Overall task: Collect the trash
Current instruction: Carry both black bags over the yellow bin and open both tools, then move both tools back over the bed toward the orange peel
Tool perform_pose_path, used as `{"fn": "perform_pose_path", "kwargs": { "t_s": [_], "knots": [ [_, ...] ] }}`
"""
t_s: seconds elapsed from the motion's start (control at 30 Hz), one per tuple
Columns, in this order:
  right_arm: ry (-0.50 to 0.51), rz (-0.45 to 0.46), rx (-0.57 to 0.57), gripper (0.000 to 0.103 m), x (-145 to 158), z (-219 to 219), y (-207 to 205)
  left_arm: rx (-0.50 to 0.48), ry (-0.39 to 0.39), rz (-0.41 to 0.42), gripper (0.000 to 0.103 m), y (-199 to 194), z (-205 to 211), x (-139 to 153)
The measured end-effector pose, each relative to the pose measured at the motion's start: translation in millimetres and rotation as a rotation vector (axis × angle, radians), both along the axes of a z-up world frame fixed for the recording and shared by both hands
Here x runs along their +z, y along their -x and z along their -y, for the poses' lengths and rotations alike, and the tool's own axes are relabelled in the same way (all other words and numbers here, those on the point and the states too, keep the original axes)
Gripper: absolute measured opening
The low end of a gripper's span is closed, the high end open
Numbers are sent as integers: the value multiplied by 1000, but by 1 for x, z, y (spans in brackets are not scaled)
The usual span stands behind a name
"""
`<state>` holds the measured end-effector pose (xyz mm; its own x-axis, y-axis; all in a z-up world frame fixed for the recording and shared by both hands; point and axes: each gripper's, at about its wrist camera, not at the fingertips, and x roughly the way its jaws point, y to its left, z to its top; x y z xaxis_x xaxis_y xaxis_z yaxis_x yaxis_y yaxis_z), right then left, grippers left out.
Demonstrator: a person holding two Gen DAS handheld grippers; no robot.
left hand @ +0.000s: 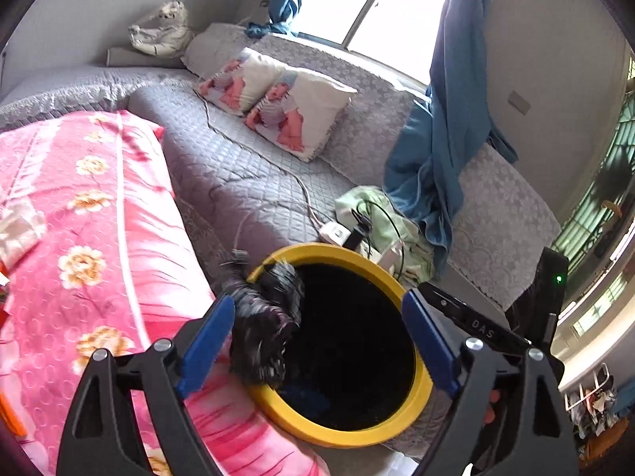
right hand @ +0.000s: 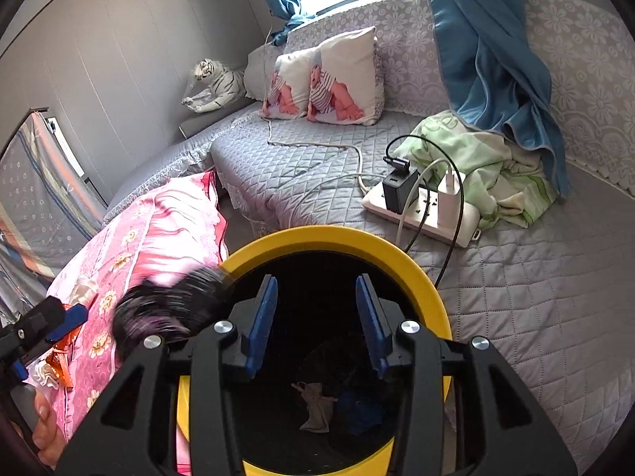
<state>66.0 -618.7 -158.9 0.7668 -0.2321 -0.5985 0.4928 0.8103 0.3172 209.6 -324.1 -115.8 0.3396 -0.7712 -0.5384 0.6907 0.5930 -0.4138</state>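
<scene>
A round bin (left hand: pixel 412 416) with a smooth yellow rim and a black liner is standing between the pink flowered blanket (left hand: pixel 99 238) and the grey quilted sofa (left hand: pixel 238 166), and a blurred black bag (left hand: pixel 262 329) is hanging over its left edge. The left gripper (left hand: pixel 317 341) is hovering wide open above the bin, holding nothing. The right gripper (right hand: pixel 315 321) is sitting partly open and empty over the bin's mouth, where a crumpled beige scrap (right hand: pixel 315 408) is lying at the bottom.

Yellow-rimmed bin (right hand: pixel 416 273), black liner bunched (left hand: pixel 262 317) over rim
</scene>
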Motion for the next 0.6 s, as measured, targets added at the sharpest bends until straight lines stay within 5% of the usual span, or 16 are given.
{"fn": "perform_pose_path", "kwargs": {
  "t_s": [0.37,0.6],
  "knots": [
    [106,82,70,39,39,-49,6,131,83,99,84,9,-78,44],
    [222,195,275,60,62,-118,-4,329,49,241,95,37,-179,71]
  ]
}}
